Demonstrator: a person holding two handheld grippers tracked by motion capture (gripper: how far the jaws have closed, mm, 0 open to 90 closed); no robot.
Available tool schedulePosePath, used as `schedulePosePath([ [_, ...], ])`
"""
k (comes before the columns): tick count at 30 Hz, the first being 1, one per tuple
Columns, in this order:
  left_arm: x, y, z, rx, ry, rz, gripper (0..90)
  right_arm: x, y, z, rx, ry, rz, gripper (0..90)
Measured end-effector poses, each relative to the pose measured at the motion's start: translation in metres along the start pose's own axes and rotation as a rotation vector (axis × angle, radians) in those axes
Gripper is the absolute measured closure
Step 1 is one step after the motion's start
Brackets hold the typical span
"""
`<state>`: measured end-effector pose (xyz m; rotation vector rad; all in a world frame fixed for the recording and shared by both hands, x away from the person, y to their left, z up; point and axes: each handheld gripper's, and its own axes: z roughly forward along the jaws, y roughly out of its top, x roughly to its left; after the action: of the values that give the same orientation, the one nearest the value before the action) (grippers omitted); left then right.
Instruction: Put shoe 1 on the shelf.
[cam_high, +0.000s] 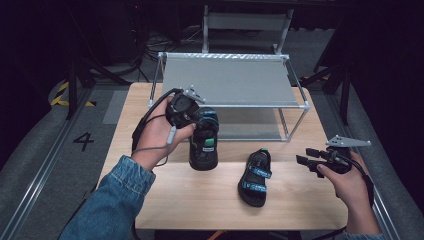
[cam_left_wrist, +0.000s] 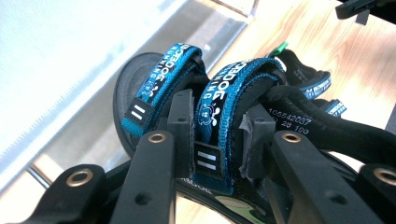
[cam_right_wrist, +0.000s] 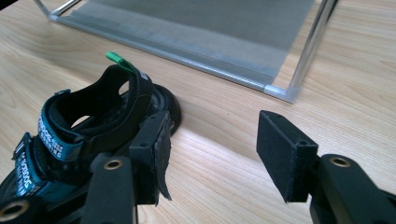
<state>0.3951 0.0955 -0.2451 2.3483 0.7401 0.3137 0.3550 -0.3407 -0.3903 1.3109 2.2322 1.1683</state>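
A black sandal with blue straps hangs toe-down above the wooden table, in front of the rack. My left gripper is shut on it. In the left gripper view the gripper pinches the sandal's front blue strap between its pads. The matching sandal lies flat on the table to the right, with a green tab at its heel. My right gripper hovers open just right of that sandal. In its own view the gripper has bare table between its pads, and the sandal lies at the left.
A two-tier metal shoe rack with grey shelves stands at the back of the table, its lower shelf close behind the lying sandal. Bare wood stretches along the table's front edge. A dark floor with cables surrounds the table.
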Motion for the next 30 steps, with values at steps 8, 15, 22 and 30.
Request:
schedulePosePath([
  [8,0.003,0.032,-0.017,-0.009,0.005,0.025,71.0,0.001,0.0,0.0,0.001,0.006,-0.006,45.7],
  [15,0.009,0.047,-0.021,-0.014,0.014,0.015,70.8,0.0,-0.001,0.001,0.004,0.007,-0.001,45.8],
  [22,0.03,0.064,-0.016,-0.061,-0.002,-0.012,70.7,0.0,-0.001,0.001,0.003,0.009,-0.004,46.0],
  [30,0.061,0.08,0.0,-0.098,0.01,-0.018,70.8,-0.002,-0.002,-0.001,-0.006,0.019,0.005,46.2],
])
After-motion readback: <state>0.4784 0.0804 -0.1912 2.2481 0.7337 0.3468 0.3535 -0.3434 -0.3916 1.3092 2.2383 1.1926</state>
